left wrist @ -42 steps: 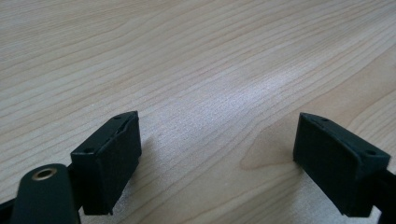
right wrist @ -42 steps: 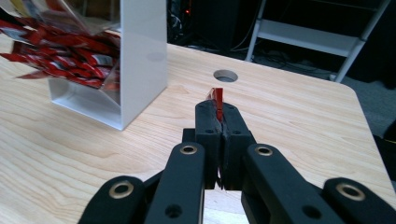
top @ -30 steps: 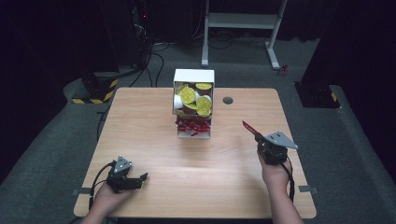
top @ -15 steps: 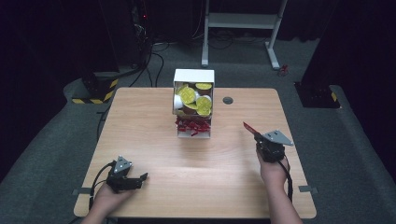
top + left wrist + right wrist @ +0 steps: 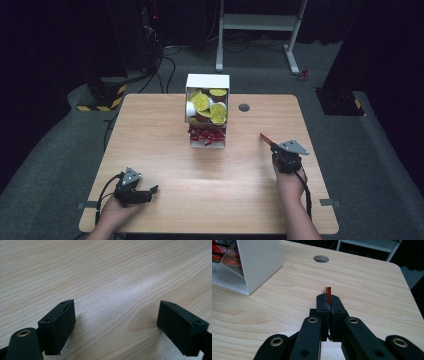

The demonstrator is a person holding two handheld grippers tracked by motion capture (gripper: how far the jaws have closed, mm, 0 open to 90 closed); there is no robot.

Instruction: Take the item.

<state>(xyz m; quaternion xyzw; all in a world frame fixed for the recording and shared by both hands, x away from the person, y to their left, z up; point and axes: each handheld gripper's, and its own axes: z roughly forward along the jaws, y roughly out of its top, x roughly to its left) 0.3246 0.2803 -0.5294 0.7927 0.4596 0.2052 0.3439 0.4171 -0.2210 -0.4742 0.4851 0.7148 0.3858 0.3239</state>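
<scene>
Red packet (image 5: pixel 328 293) pinched edge-on in the right tool (image 5: pixel 329 300), jaws closed tight on it, held just above the bare tabletop (image 5: pixel 210 175) well to the right of the white box (image 5: pixel 207 82) – the one stacked with yellow-lidded cups (image 5: pixel 202 101) over a lower bin of more red packets (image 5: pixel 206 135). Left tool (image 5: pixel 116 315) resting low on the wood, jaws wide apart, nothing between them. Packet already out of the box – probably setting it down comes next
</scene>
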